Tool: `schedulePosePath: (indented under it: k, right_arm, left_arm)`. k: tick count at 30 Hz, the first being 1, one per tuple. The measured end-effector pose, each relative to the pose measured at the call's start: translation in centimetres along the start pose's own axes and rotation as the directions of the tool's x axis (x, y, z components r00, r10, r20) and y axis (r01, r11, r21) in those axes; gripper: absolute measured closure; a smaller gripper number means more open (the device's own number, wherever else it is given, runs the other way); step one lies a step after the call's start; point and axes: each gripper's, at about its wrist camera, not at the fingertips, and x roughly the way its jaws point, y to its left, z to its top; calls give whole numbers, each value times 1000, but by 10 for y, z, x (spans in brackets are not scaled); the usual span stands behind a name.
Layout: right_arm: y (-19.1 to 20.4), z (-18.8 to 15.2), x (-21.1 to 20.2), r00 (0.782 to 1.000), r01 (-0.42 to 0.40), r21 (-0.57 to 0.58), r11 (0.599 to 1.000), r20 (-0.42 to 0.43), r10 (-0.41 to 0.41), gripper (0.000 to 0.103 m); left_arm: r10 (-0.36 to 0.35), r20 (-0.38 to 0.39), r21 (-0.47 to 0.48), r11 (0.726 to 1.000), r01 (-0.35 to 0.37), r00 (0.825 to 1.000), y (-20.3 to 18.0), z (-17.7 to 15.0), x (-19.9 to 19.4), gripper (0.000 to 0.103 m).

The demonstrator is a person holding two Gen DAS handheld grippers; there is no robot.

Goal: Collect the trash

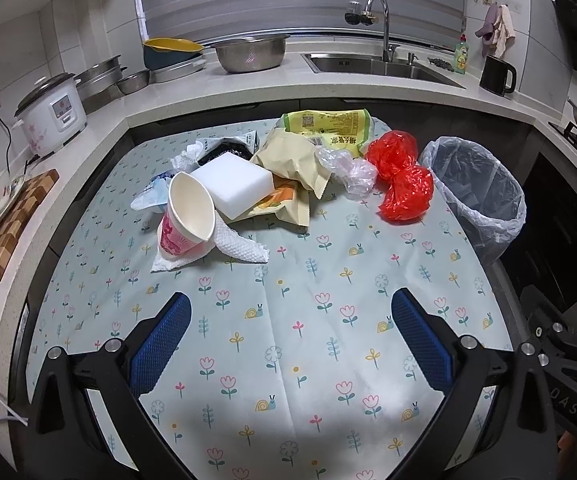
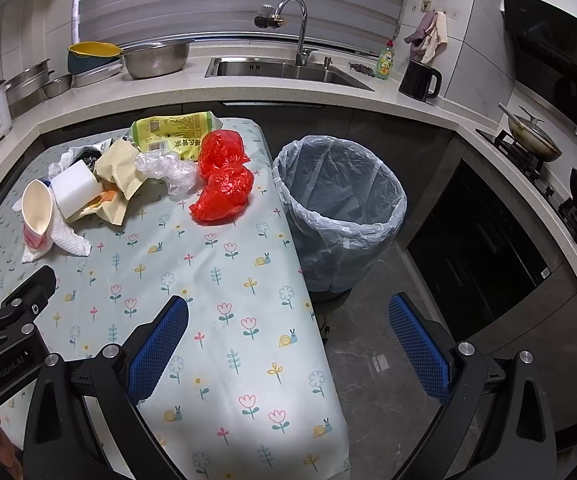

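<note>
Both tools: left tool (image 1: pixel 290 344) and right tool (image 2: pixel 288 344) gape wide, holding nothing | trash pile (image 1: pixel 272 176) heaped at surface's far edge | lined bin (image 2: pixel 340 204) off far right corner, probably to shorten each drop | nothing collected yet

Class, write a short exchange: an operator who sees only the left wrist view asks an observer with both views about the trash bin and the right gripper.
Operator: In the left wrist view the bin sits at my right edge, with its base cut off. Where does it stand?
Observer: The bin stands on the floor, close beside the table, nearest the red bag.
Operator: I see only a bit of the right gripper's body. Is it open?
Observer: Yes. The right gripper is open and empty, with one finger over the table and the other over the floor.
</note>
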Motion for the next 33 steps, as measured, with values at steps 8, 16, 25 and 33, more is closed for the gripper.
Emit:
schedulePosePath:
  k: [8,16,25,33]
  right_arm:
    - [-1,0,0,1000,0,2,1000,-2,0,7]
    - [-1,0,1,1000,-1,0,1000,-1,1,7]
    - [-3,0,2,1000,0,4,1000,-2,0,7]
    - [-4,1,4,1000,2,7,1000,-7,-2,7]
  left_arm:
    - [-1,2,3,1000,1,1000,-2,0,0,7]
    - [-4,8,7,1000,4,1000,-6,1,-1,7]
    - [-9,5,10,1000,9,1000,-7,3,0,7]
    - [-12,6,12,1000,12,1000,-8,3,0,7]
